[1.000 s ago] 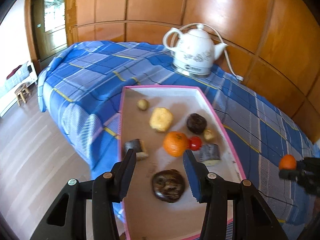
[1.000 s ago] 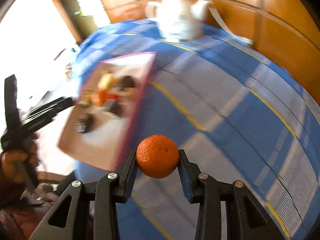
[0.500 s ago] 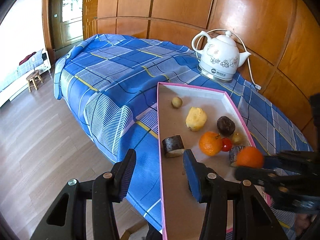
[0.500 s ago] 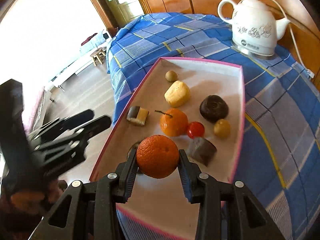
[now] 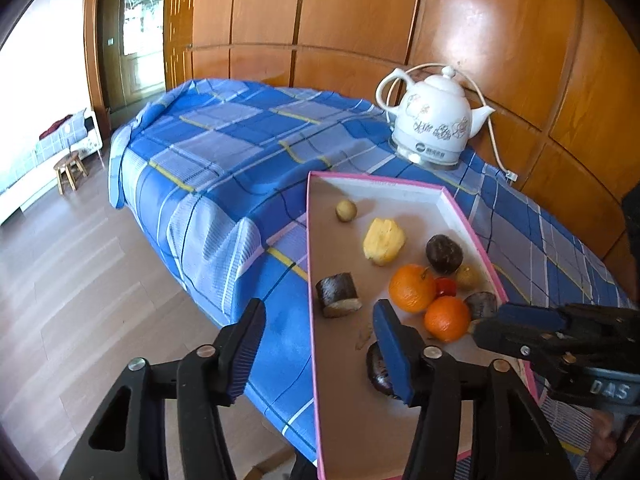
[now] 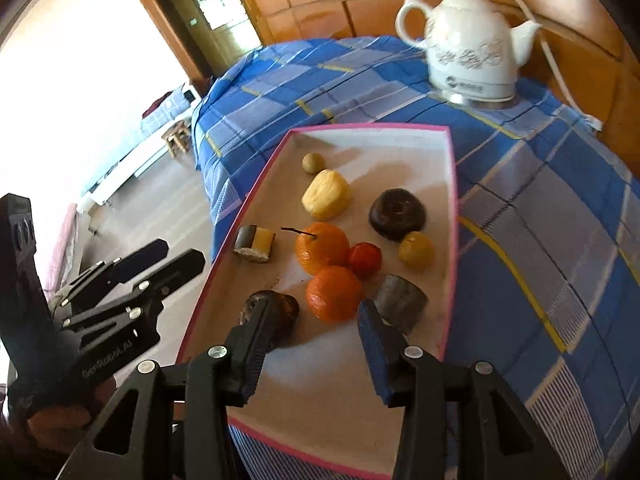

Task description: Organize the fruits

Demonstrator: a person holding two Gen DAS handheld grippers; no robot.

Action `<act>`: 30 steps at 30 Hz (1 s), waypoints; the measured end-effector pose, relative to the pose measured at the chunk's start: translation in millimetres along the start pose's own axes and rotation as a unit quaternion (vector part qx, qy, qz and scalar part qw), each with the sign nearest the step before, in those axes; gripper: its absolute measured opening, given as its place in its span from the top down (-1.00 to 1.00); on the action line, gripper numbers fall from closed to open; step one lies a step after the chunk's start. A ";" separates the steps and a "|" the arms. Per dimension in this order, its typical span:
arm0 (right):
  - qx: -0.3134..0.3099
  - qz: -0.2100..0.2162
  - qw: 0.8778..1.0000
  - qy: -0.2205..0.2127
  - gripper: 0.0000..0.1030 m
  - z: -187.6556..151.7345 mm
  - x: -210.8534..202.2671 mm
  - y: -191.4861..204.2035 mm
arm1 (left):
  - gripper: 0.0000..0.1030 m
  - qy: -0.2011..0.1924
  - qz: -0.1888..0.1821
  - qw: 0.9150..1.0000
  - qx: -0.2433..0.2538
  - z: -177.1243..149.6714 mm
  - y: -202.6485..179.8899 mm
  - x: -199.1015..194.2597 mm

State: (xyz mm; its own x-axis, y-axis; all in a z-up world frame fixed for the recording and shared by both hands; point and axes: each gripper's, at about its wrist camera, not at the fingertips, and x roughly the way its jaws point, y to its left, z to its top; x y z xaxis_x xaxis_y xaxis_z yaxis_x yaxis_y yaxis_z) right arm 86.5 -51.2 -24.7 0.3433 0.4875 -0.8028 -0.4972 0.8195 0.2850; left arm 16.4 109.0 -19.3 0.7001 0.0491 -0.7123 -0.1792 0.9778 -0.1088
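Wood-panelled walls close off the back of the room, and in front of them a blue checked cloth covers the surface (image 6: 560, 208) that carries my landmark, the pink-rimmed tray (image 6: 453, 184). At the tray's near end the loose orange (image 6: 334, 293) sits on the floor of the tray, touching the stemmed orange (image 6: 322, 247) behind it and just beside the red fruit (image 6: 364, 259). My right tongs (image 6: 310, 322) are spreading, pads clear of the orange, so it is released and lies beyond the tips. My left tongs (image 5: 318, 334) hang over the tray's left rim, also spreading, with nothing between them. As I judge it, the risk is in pulling back: the right tongs' left finger stands over the dark fruit (image 6: 280, 309) near the tray's front, and the right finger is just beside the grey roll (image 6: 402, 300), so a careless retreat could knock either, or nudge the round orange rolling toward the rim. Farther toward the kettle (image 6: 472, 44), the yellow piece (image 6: 326, 196) looks safe.
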 end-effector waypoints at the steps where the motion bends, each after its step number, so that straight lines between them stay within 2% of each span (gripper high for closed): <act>1: 0.002 -0.004 1.000 -0.005 0.13 -2.7 -4.4 -1.1 | -0.18 -0.004 0.000 1.000 0.002 0.4 -1.8 -1.8; 8: 0.038 -0.049 0.997 -0.053 0.11 -21.9 -42.3 -16.8 | -0.46 -0.031 0.000 0.999 0.027 0.5 -21.9 -16.3; 12: 0.035 -0.105 0.991 -0.078 0.08 -32.0 -56.3 -17.7 | -0.60 -0.044 0.000 0.998 0.035 -2.6 -31.5 -24.2; 18: 0.041 -0.150 0.984 -0.088 0.06 -45.9 -61.3 -21.0 | -0.81 -0.055 0.000 0.998 0.043 -7.5 -44.3 -31.4; 20: 0.039 -0.158 0.982 -0.091 0.06 -49.2 -62.3 -20.4 | -0.93 -0.059 0.003 0.997 0.045 -8.9 -47.8 -34.5; 23: 0.035 -0.165 0.981 -0.094 0.06 -50.8 -63.1 -17.8 | -0.99 -0.067 0.001 0.997 0.049 -10.0 -52.2 -38.9; 30: 0.025 -0.169 0.980 -0.101 0.06 -50.1 -65.2 -11.3 | -0.99 -0.065 0.008 0.996 0.055 -10.5 -56.7 -39.8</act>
State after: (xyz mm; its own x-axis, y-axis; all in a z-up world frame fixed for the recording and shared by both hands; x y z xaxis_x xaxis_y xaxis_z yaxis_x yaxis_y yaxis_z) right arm 29.9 -107.3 -1.8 0.6342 0.2316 -0.7377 -0.2900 0.9557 0.0507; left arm -8.6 49.4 8.0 0.7832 0.0835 -0.6161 -0.1191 0.9927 -0.0170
